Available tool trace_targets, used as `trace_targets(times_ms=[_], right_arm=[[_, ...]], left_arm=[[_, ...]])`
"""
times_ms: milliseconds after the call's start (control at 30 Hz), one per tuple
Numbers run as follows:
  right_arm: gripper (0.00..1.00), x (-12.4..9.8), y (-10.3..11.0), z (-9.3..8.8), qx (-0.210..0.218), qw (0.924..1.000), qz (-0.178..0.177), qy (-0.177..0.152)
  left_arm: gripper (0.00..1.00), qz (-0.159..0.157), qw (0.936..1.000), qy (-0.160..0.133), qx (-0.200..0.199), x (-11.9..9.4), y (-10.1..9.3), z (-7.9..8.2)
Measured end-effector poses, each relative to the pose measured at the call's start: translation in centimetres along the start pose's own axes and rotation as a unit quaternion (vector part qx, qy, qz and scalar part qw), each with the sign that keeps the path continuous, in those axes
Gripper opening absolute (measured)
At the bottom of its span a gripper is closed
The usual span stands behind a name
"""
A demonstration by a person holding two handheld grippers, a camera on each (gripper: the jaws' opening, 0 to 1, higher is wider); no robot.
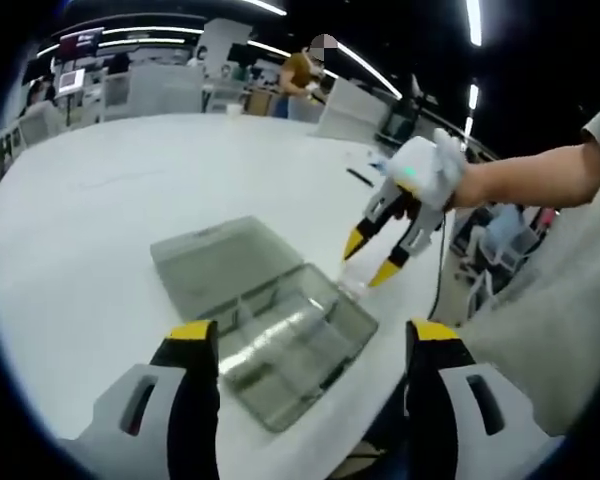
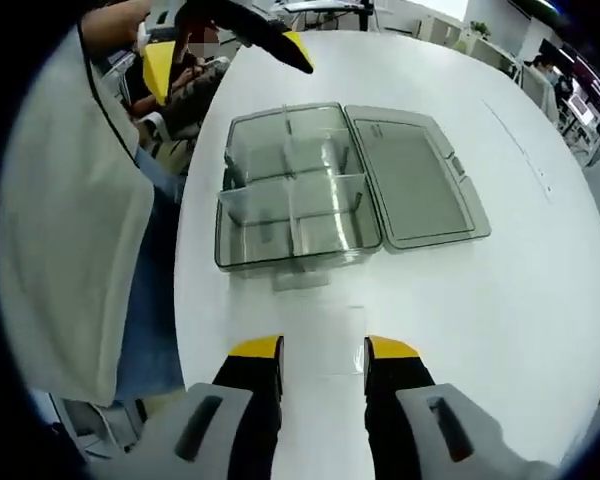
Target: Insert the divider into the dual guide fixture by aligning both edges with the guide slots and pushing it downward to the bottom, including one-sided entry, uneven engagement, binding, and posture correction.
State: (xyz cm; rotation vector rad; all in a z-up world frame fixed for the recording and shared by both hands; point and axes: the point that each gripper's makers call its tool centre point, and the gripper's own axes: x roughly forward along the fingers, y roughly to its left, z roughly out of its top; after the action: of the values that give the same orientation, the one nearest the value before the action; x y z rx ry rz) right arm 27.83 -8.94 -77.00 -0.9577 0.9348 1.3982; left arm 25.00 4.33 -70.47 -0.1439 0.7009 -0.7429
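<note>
While both grippers hang above the white table (image 2: 500,300), a clear plastic compartment box (image 2: 292,190) lies open on it near the table's edge, its hinged lid (image 2: 415,178) folded flat beside the tray. In the right gripper view the tray sits left of the lid, and clear partitions split it into several cells. Just in front of the tray's near wall, a small clear flat piece (image 2: 300,279) rests on the tabletop; it looks like the divider, though it is too faint to be sure.

The right gripper (image 2: 323,352) shows its yellow-tipped jaws standing a small gap apart, with nothing between them, over bare table short of that clear piece. In the left gripper view the same gripper (image 1: 372,258) comes in from the right, held by a hand (image 1: 435,165) in a white glove, its tips apart and pointing down at the far right corner of the box (image 1: 270,325), where the clear piece (image 1: 352,287) lies.

The left gripper (image 1: 315,335) has its jaws spread wide, empty, on the near side of the box. In the right gripper view one of its yellow tips (image 2: 292,50) reaches in at the far side of the tray.

A person in a light shirt (image 2: 60,220) stands at the table's edge. Further off, another person (image 1: 300,72) stands among desks under strip lights.
</note>
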Motion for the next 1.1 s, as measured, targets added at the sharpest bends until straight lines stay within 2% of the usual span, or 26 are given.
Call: trace_targets(times_ms=[200, 300, 400, 533, 600, 667, 700, 733, 1100], right_arm=[[0.27, -1.6, 0.6, 2.0, -0.017, 0.9996, -0.015, -0.015], [0.27, -2.3, 0.9, 3.2, -0.029, 0.9990, -0.022, -0.025], [0.27, -2.9, 1.2, 4.4, -0.042, 0.9980, -0.031, -0.036], [0.27, -3.5, 1.8, 5.9, -0.056, 0.9967, -0.036, -0.047], [0.27, -3.8, 2.0, 6.6, -0.064, 0.9957, -0.038, -0.055], [0.27, -4.0, 2.2, 7.2, -0.070, 0.9949, -0.041, -0.061], [0.27, -4.1, 2.3, 7.5, -0.073, 0.9944, -0.041, -0.063], [0.27, -4.1, 2.5, 7.8, -0.078, 0.9940, -0.042, -0.065], [0.27, -4.3, 3.3, 9.7, -0.102, 0.9903, -0.046, -0.082]], left_arm=[[0.72, -0.022, 0.9997, 0.003, 0.007, 1.7, -1.4, 0.3], [0.70, -0.035, 0.9994, 0.005, -0.003, 2.3, -2.1, 0.3], [0.62, -0.053, 0.9984, -0.015, -0.011, 2.5, -2.9, 1.2], [0.55, -0.059, 0.9978, -0.021, -0.022, 2.6, -3.1, 1.7], [0.53, -0.064, 0.9969, -0.025, -0.039, 2.6, -3.3, 2.0], [0.44, -0.082, 0.9937, -0.014, -0.075, 2.4, -3.9, 1.8], [0.38, -0.092, 0.9920, -0.013, -0.085, 2.3, -4.2, 1.8], [0.33, -0.087, 0.9928, -0.019, -0.079, 2.3, -4.1, 1.9], [0.21, -0.093, 0.9883, -0.017, -0.119, 1.9, -4.1, 1.5]])
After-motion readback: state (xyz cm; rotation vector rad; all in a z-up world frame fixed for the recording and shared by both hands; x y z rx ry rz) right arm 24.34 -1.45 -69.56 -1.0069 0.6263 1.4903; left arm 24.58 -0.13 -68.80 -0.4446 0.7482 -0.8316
